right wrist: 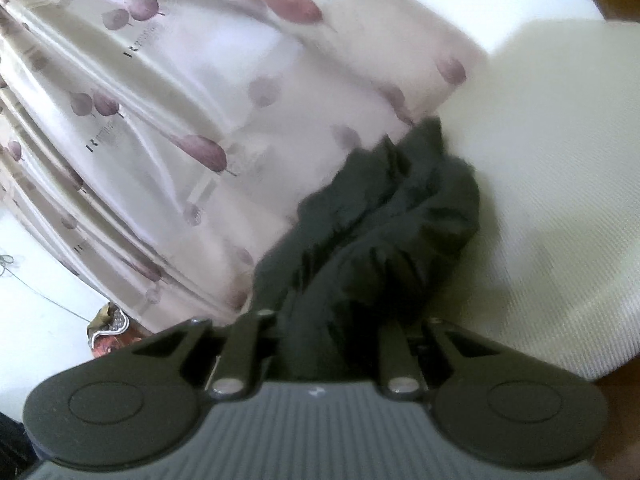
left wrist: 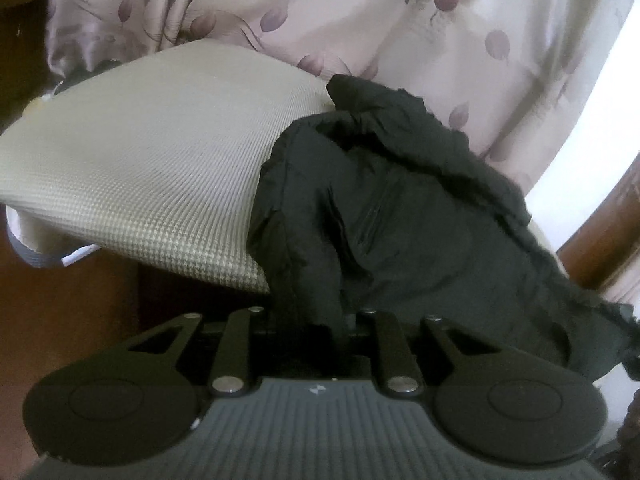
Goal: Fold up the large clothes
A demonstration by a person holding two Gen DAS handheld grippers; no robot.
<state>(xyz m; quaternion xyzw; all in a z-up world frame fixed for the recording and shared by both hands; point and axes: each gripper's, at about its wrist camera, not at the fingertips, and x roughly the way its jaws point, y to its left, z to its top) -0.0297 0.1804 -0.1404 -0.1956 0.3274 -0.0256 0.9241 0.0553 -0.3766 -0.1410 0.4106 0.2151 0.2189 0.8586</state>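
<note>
A large black garment (left wrist: 408, 216) hangs bunched and crumpled in front of the left wrist camera, over the edge of a pale woven mattress (left wrist: 152, 160). My left gripper (left wrist: 316, 320) is shut on a fold of it; the fingertips are hidden in the cloth. In the right wrist view the same black garment (right wrist: 380, 236) runs up from my right gripper (right wrist: 316, 340), which is shut on another bunched part. The cloth stretches away toward the mattress (right wrist: 540, 200). Both views are tilted and a little blurred.
A pale pink curtain with purple leaf prints (left wrist: 360, 24) hangs behind the mattress and fills the left of the right wrist view (right wrist: 160, 120). Brown wooden floor or furniture (left wrist: 68, 292) lies below the mattress edge. A small patterned object (right wrist: 108, 328) lies on the white floor.
</note>
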